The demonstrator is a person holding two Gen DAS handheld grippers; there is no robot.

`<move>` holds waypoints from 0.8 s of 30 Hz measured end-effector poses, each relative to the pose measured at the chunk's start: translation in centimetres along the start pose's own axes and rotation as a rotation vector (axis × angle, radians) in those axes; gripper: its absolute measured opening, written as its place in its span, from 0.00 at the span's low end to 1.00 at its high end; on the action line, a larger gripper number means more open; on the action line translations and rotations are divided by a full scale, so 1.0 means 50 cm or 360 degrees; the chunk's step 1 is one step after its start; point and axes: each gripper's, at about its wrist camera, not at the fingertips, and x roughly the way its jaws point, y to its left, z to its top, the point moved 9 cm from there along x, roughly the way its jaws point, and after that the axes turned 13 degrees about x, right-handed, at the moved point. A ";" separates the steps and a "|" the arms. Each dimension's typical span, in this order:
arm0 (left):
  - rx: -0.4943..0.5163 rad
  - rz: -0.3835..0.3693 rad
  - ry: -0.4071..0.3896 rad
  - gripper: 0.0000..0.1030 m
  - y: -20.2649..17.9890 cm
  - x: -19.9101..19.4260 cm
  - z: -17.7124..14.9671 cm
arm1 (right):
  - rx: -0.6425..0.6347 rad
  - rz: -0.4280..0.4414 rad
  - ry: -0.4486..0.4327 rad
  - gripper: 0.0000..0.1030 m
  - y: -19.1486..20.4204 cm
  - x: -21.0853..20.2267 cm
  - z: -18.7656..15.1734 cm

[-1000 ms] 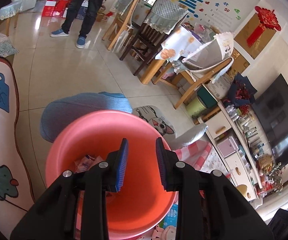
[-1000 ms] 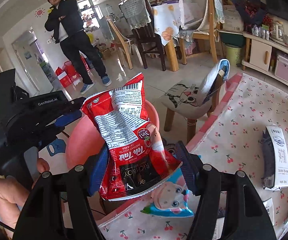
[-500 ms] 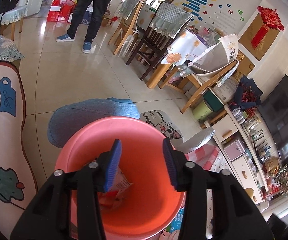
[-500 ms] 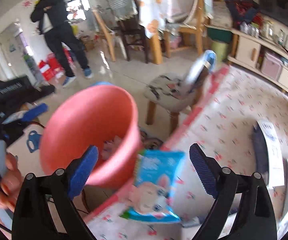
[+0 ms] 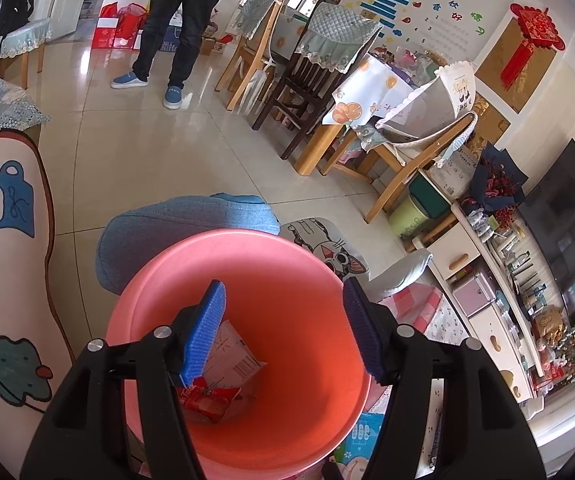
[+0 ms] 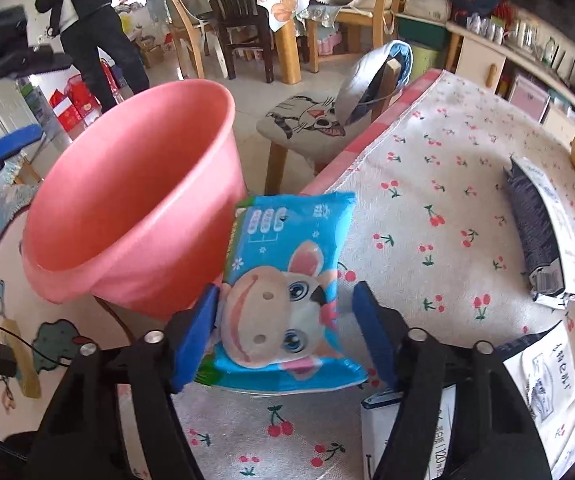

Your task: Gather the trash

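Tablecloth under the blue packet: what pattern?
Red cherries on white tablecloth, pink-checked edge; clearest in the right wrist view.

Black gripper [image 5: 283,330] arms, silver screws, ribbed blue pads [image 5: 204,335].

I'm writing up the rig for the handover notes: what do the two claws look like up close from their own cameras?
Both match. The left claw and right claw each have two matte black angular plastic arms with round silver screw heads at the joints. Each finger ends in a ribbed blue rubber pad. No cables or printed markings show on them in these views, and no sleeve is visible.
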 end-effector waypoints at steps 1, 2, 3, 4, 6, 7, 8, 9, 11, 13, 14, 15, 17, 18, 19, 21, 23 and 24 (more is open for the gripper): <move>0.0004 -0.0001 0.0000 0.61 0.000 0.000 -0.001 | 0.0008 0.0014 -0.0011 0.54 -0.003 -0.002 -0.002; 0.0006 0.0001 0.0001 0.61 0.000 0.000 -0.002 | 0.0017 0.0020 -0.0020 0.50 -0.007 -0.002 0.001; 0.0003 0.0000 0.0002 0.61 -0.001 -0.001 -0.002 | 0.0030 0.0026 -0.0029 0.49 -0.010 -0.002 0.002; 0.0000 -0.0001 0.0002 0.61 -0.001 -0.001 -0.001 | 0.0039 0.0035 -0.0036 0.46 -0.013 -0.004 0.005; -0.0004 0.0002 0.0004 0.62 -0.002 0.000 -0.001 | 0.0055 0.0037 -0.0055 0.43 -0.021 -0.010 0.009; -0.0008 0.0003 0.0006 0.62 -0.002 0.000 -0.002 | 0.0070 0.0043 -0.0063 0.41 -0.024 -0.013 0.014; -0.0011 0.0002 0.0007 0.62 -0.002 0.000 -0.003 | 0.0082 0.0049 -0.0073 0.40 -0.026 -0.019 0.014; -0.0010 0.0004 0.0008 0.62 -0.001 0.000 -0.003 | 0.0098 0.0061 -0.0085 0.40 -0.029 -0.024 0.019; -0.0019 0.0009 0.0008 0.62 0.002 0.000 -0.004 | 0.0116 0.0085 -0.0116 0.40 -0.027 -0.038 0.034; -0.0036 0.0014 0.0003 0.62 0.006 -0.001 -0.003 | 0.0111 0.0126 -0.0154 0.40 -0.012 -0.059 0.051; -0.0048 0.0018 -0.0005 0.63 0.010 -0.003 -0.002 | 0.0105 0.0146 -0.0171 0.40 -0.005 -0.067 0.059; -0.0057 0.0024 -0.0010 0.63 0.013 -0.005 -0.002 | 0.0091 0.0175 -0.0191 0.40 0.010 -0.078 0.071; -0.0075 0.0038 -0.0023 0.63 0.021 -0.008 0.000 | 0.0058 0.0229 -0.0226 0.40 0.041 -0.097 0.091; -0.0085 0.0043 -0.0030 0.63 0.027 -0.010 0.002 | 0.0036 0.0259 -0.0238 0.40 0.060 -0.104 0.101; -0.0101 0.0054 -0.0041 0.65 0.033 -0.013 0.003 | 0.0007 0.0292 -0.0246 0.40 0.083 -0.110 0.111; -0.0135 0.0073 -0.0066 0.68 0.048 -0.021 0.008 | -0.0044 0.0345 -0.0245 0.41 0.126 -0.112 0.125; -0.0165 0.0096 -0.0098 0.68 0.063 -0.029 0.014 | -0.0085 0.0421 -0.0210 0.46 0.164 -0.103 0.133; -0.0173 0.0110 -0.0109 0.69 0.070 -0.031 0.018 | -0.0105 0.0451 -0.0204 0.50 0.177 -0.100 0.136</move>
